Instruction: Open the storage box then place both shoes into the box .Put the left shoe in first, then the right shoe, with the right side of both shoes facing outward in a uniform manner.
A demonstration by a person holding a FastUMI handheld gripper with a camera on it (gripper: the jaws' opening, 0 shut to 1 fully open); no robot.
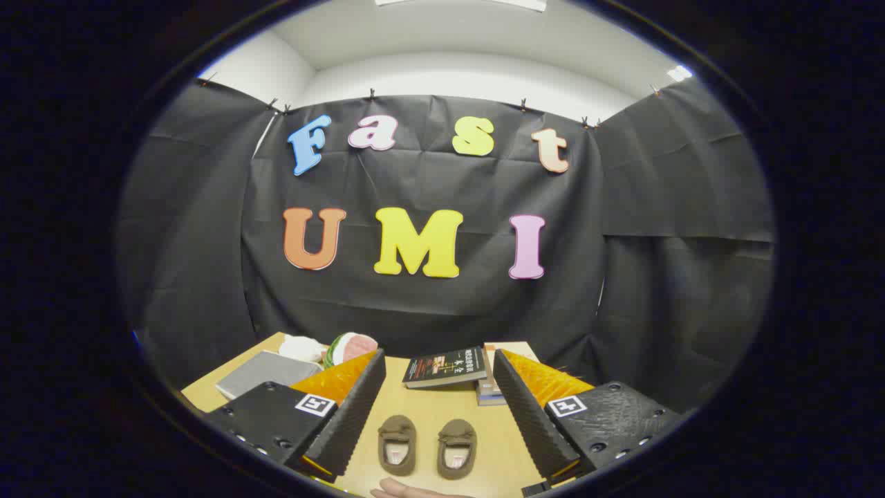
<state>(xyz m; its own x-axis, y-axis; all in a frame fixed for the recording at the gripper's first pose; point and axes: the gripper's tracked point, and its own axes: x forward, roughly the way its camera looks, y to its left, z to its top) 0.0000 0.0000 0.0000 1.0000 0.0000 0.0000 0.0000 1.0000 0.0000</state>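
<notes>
Shoes sit side by side on the counter (429,408), right between the two fingers of my tongs (435,408): the left-hand shoe (397,445) and the right-hand shoe (456,448) are a matching brown pair, small slip-ons lying just apart from each other, with their openings turned toward me and their toes pointing away to the booth wall. My tongs are spread wide and pinch nothing; one finger (349,411) stands beside the left-hand shoe and the other finger (529,408) beside the right-hand one, neither touching a shoe. Beyond the shoes, a dark-covered book (444,366) lies on the counter, and just beside it rests a small stack of books (492,387), partly hidden by my finger. Off behind my other finger I see a flat grey storage box (259,373) with its lid down, and past it a white bundle (301,348) and a round pink and green thing (351,347) that I cannot identify. Part of a hand (408,491) shows at the near side of the counter, just below the shoes.
</notes>
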